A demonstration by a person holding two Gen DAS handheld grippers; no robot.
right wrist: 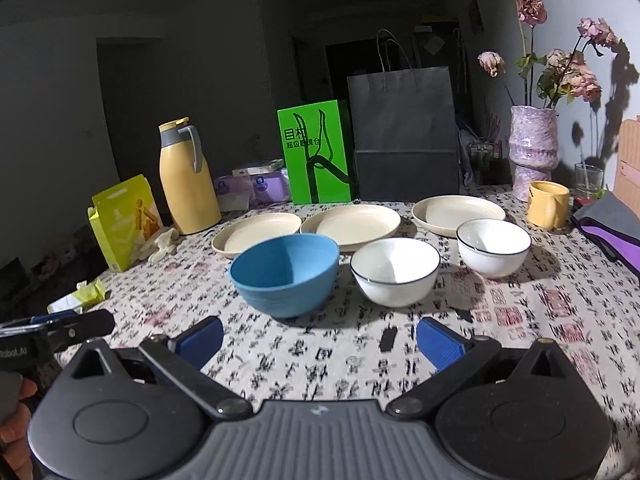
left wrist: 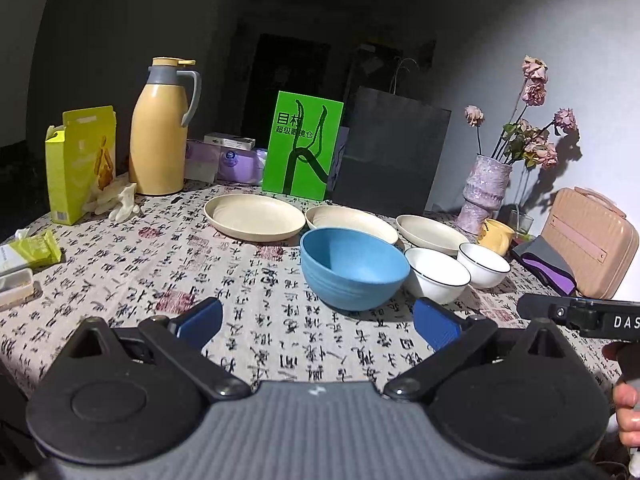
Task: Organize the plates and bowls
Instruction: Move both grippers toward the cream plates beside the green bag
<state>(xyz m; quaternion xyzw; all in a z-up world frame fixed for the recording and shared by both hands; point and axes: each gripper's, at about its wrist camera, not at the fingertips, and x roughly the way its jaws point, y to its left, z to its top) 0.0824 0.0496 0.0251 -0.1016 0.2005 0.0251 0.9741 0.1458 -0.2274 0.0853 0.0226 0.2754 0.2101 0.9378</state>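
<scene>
A blue bowl [left wrist: 352, 268] [right wrist: 285, 274] stands mid-table. Two white bowls with dark rims stand to its right: one [left wrist: 437, 274] [right wrist: 395, 271] close to it, the other [left wrist: 483, 264] [right wrist: 493, 246] further right. Behind them three cream plates lie in a row: left [left wrist: 254, 216] [right wrist: 256, 234], middle [left wrist: 350, 220] [right wrist: 350, 225], right [left wrist: 430, 229] [right wrist: 458, 212]. My left gripper [left wrist: 318, 326] is open and empty, just short of the blue bowl. My right gripper [right wrist: 320, 340] is open and empty, in front of the blue and the near white bowl.
A patterned tablecloth [right wrist: 520, 320] covers the table. At the back stand a yellow thermos [left wrist: 160, 132], a green sign [left wrist: 302, 146], a dark paper bag [right wrist: 404, 136] and a flower vase [right wrist: 532, 152]. A yellow mug [right wrist: 548, 204], yellow box [left wrist: 80, 160] and pink case [left wrist: 588, 240] flank the dishes.
</scene>
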